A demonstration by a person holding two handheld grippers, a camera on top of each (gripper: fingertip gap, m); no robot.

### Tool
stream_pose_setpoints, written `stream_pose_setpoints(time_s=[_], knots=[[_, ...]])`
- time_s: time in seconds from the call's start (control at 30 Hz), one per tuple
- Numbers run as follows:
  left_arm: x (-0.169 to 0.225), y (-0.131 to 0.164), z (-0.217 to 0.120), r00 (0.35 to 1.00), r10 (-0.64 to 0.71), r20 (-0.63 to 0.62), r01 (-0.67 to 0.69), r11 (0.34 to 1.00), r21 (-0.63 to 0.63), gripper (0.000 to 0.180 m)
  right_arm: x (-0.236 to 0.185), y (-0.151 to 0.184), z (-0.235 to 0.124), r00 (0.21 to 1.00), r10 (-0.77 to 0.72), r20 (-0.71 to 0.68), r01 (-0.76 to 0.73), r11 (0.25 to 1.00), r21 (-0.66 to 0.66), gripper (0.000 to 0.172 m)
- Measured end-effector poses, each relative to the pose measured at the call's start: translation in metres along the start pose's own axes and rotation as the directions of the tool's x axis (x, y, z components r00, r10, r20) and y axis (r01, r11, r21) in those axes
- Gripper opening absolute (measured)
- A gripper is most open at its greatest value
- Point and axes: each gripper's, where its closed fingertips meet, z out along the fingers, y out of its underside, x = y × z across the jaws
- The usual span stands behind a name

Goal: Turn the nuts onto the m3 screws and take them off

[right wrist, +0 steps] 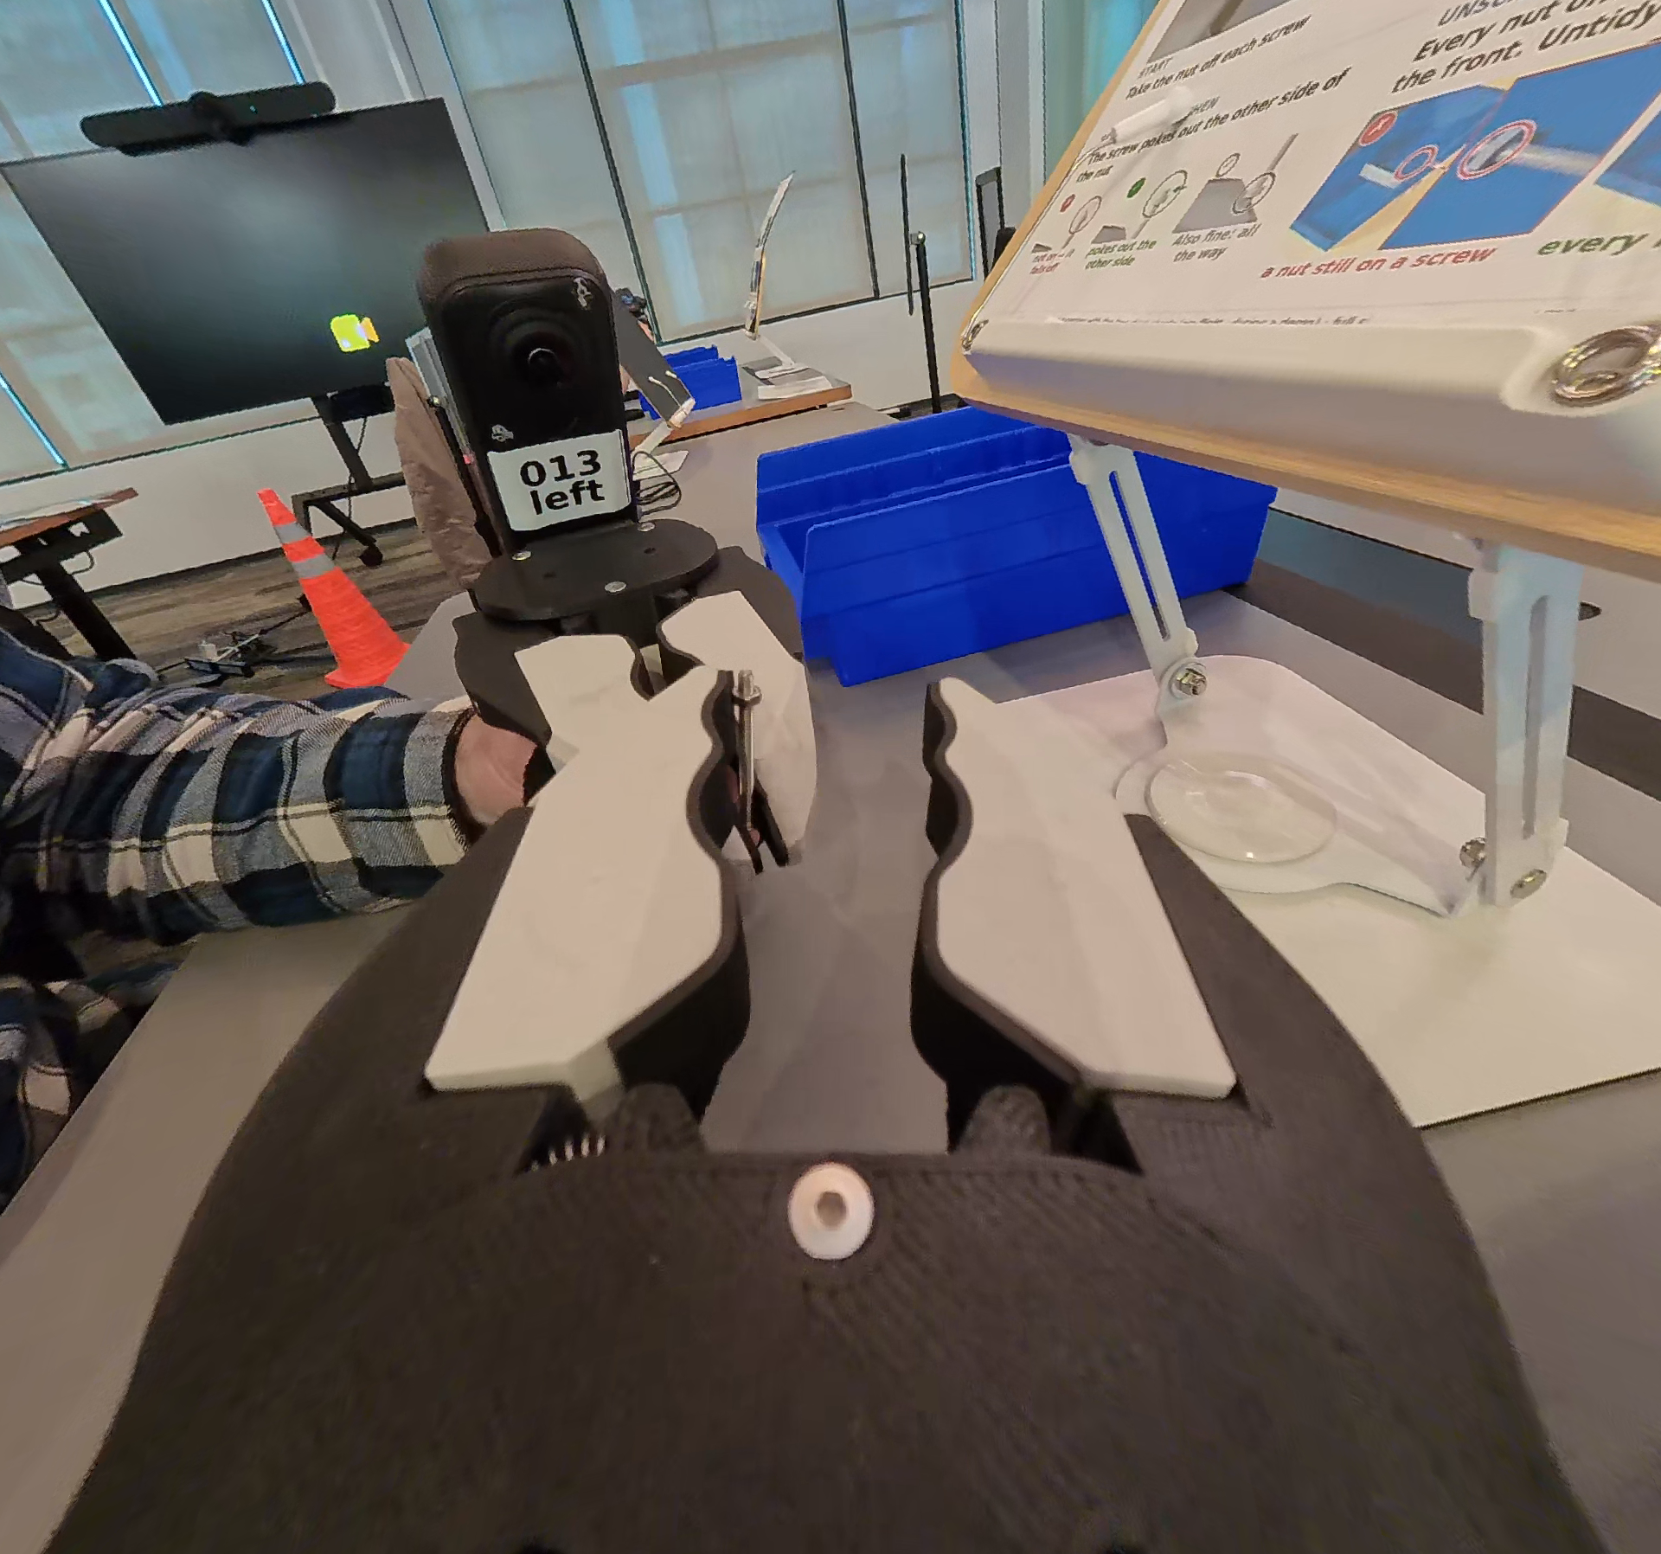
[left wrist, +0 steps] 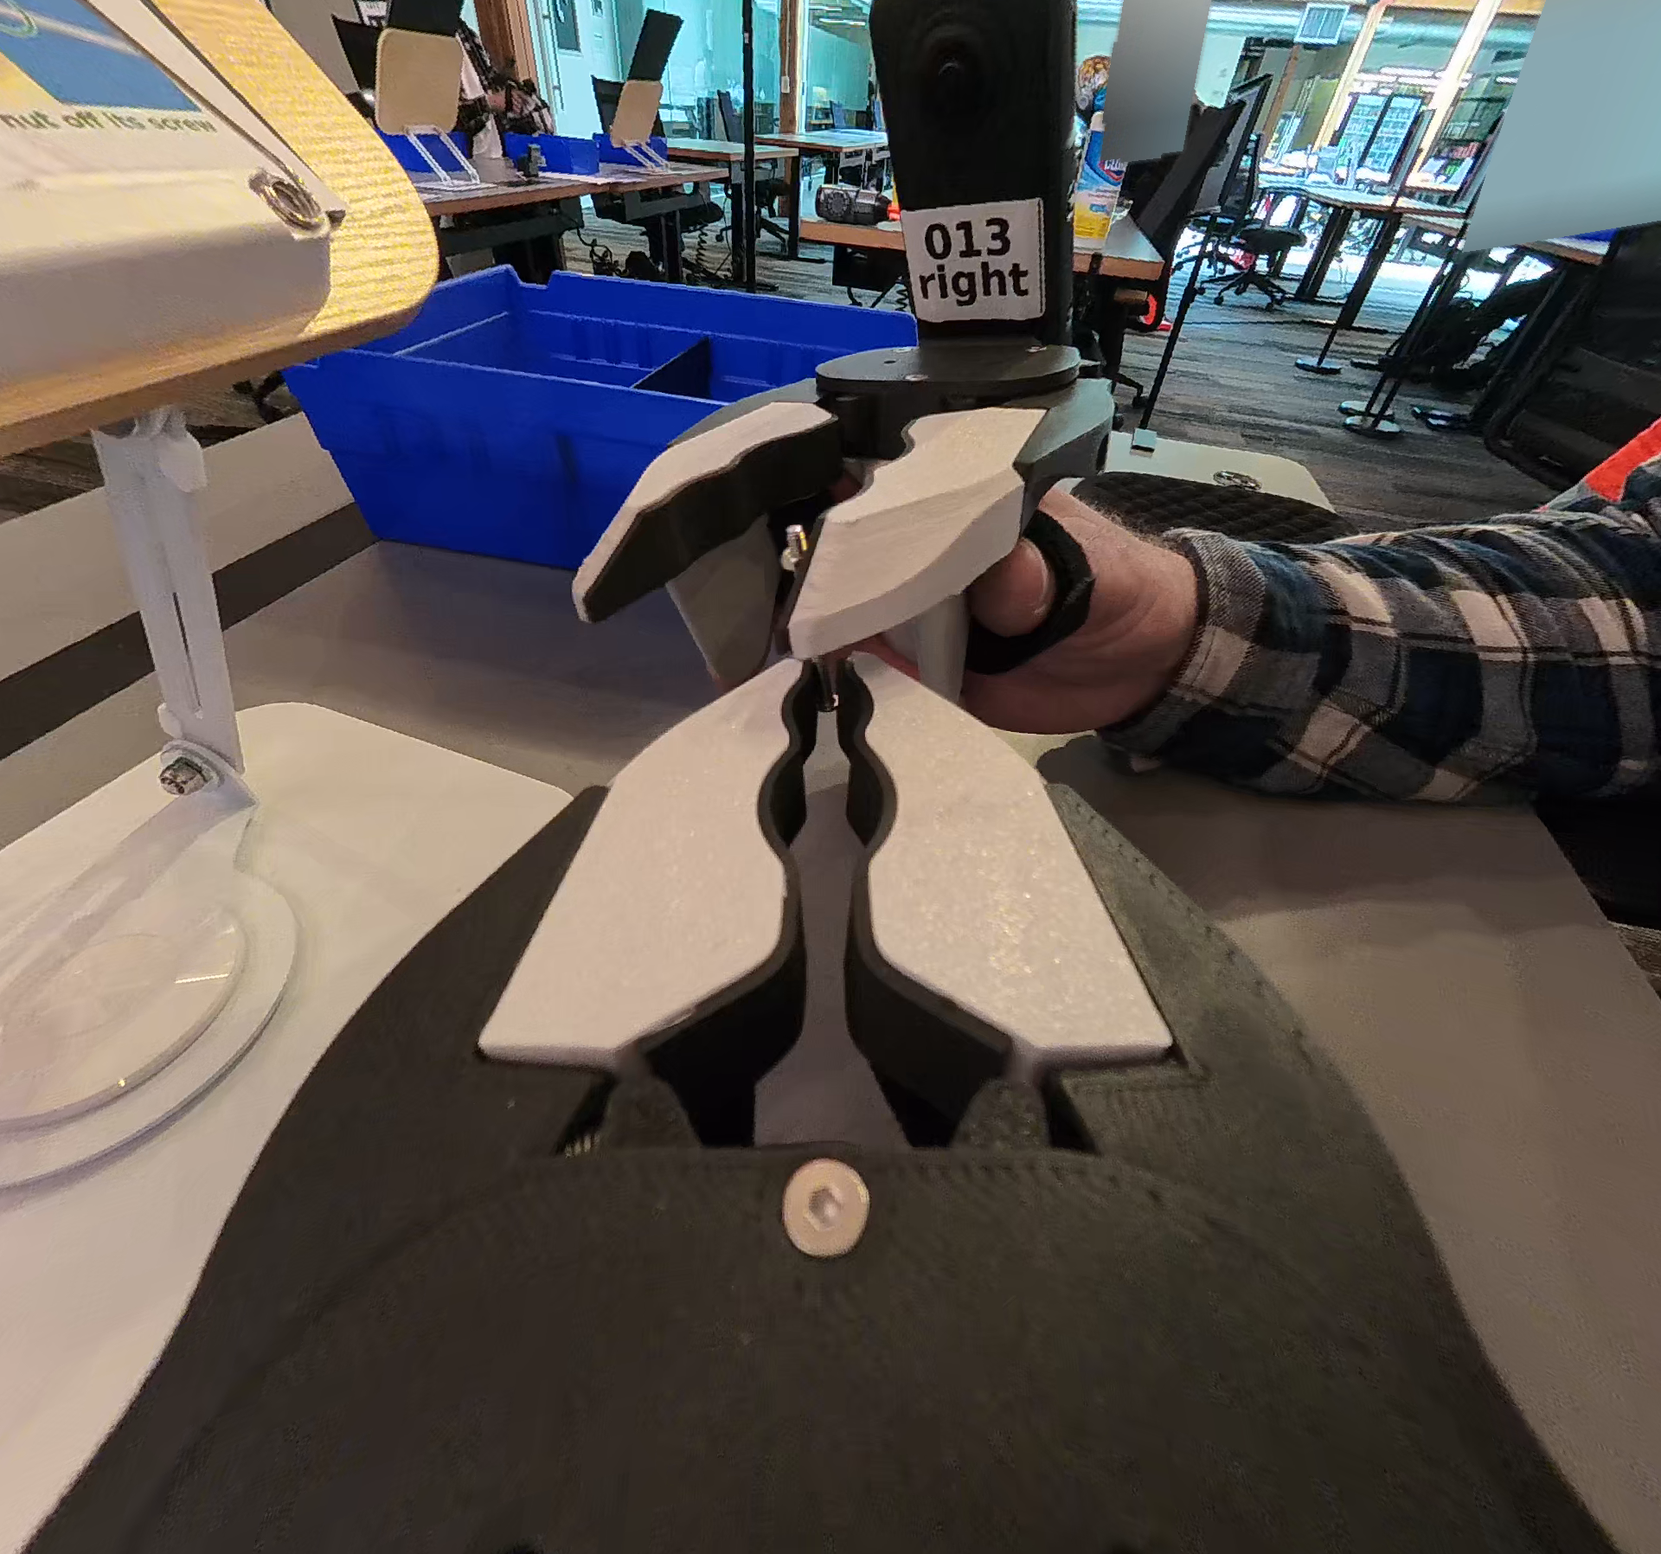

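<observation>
Screw [left wrist: 822, 688] lower end hidden between jaws — instruction board [right wrist: 1348, 162] cut off by edge.

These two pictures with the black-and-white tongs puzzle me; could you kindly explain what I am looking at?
No robot is at work: a person in a plaid sleeve holds a pair of hand-held tongs in each hand, each with a camera on top looking along its fingers. One picture is from the left tongs, the other from the right tongs; each also shows the opposite pair farther off.

The left tongs are closed on a slim metal screw, which stands upright with a nut near its top. The right tongs are open beside it, holding nothing.

On the grey table stand a blue bin with a divider and a white stand carrying a tilted instruction board.
</observation>
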Motion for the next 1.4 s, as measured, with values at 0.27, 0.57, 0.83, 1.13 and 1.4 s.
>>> stream_pose_setpoints(time_s=[0.27,0.57,0.83,1.13,1.4], knots=[[-0.003,-0.005,-0.006,1.0,-0.023,0.0,0.023,0.999,0.026,0.003,0.004,-0.004,-0.005,1.0,0.01,-0.002,-0.01,1.0,0.012,0.041],[-0.012,-0.009,-0.014,0.999,-0.041,0.021,0.039,0.997,0.061,0.003,0.002,-0.014,-0.014,0.999,0.024,0.048,-0.027,0.997,0.073,0.041],[0.0,-0.007,-0.005,1.0,-0.022,-0.016,0.023,0.998,0.052,0.003,-0.001,-0.012,-0.006,0.998,0.053,0.046,-0.056,0.996,0.07,0.041],[-0.006,-0.022,-0.019,0.997,-0.068,-0.028,0.071,0.987,0.141,0.003,0.007,-0.017,-0.015,0.995,0.082,0.051,-0.088,0.99,0.113,0.039],[0.008,-0.011,-0.004,0.998,-0.034,-0.059,0.039,0.996,0.078,0.003,-0.01,-0.016,-0.004,0.993,0.058,0.099,-0.068,0.992,0.103,0.041]])
